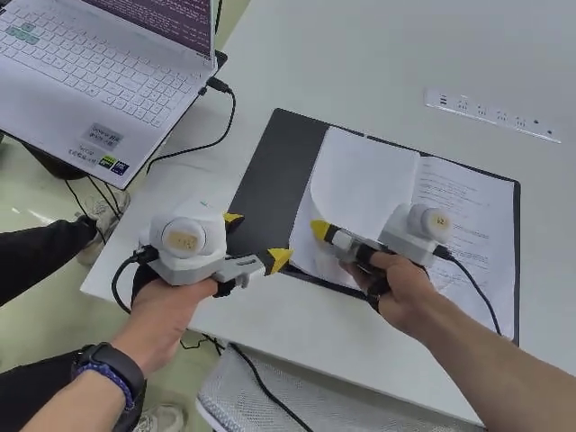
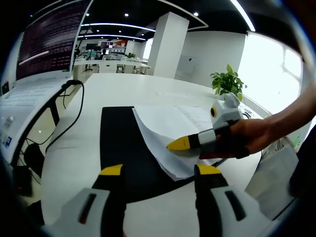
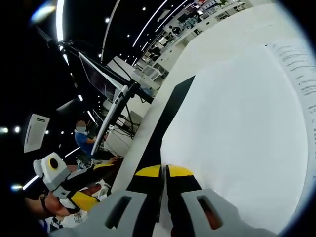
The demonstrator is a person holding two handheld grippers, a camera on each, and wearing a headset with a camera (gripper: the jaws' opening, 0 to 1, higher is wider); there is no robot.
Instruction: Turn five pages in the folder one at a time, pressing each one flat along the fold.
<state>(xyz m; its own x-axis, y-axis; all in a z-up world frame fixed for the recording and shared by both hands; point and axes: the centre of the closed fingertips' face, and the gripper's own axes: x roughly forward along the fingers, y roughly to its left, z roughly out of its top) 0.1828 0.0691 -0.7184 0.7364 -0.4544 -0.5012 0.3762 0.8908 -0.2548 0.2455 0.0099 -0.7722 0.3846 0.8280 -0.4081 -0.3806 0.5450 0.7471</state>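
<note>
- The folder (image 1: 270, 180) was seen lying open on the white desk (image 1: 378, 54). Its black inner cover was bare on the left and a stack of printed sheets lay on the right.
- One page (image 1: 360, 189) was found lifted and bowed over towards the spine, its free edge raised above the black cover and not yet laid down.
- The right tongs (image 1: 319, 229) were seen closed, the jaws together on the lower free edge of that page, as the right gripper view showed.
- The left tongs (image 1: 256, 238) were held wide open with nothing between the jaws, just beside the folder's near-left corner and above the desk.
- No turned sheet was seen lying on the left cover, so this was judged to be the first of the five turns, caught halfway.
- The laying down of this page, the pressing along the fold and four further turns were judged to be left.
</note>
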